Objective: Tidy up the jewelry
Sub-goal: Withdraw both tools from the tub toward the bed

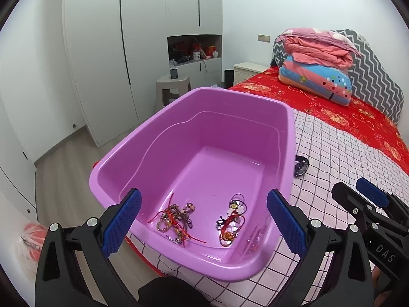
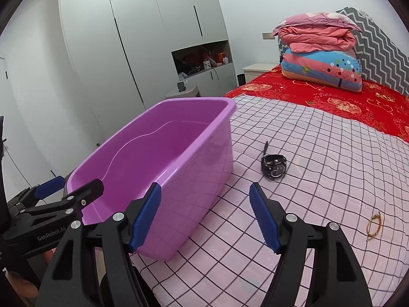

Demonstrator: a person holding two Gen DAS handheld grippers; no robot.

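A purple plastic tub (image 1: 288, 153) stands on the checked bedspread; it also shows in the right wrist view (image 2: 204, 158). Inside lie two tangles of red-cord bracelets, one on the left (image 1: 176, 220) and one on the right (image 1: 231, 217). A black wristwatch (image 2: 273, 166) lies on the bed right of the tub, partly visible in the left wrist view (image 1: 301, 166). A thin gold bracelet (image 2: 374, 226) lies at the right. My left gripper (image 1: 204, 222) is open and empty above the tub's near end. My right gripper (image 2: 205, 217) is open and empty beside the tub's right wall.
Folded pink and blue quilts (image 2: 319, 51) sit on the red sheet (image 2: 332, 102) at the head of the bed. White wardrobes (image 1: 115, 38), a grey stool (image 1: 173, 87) and a nightstand (image 1: 248, 69) stand beyond. The tub sits at the bed's left edge above the wood floor (image 1: 66, 179).
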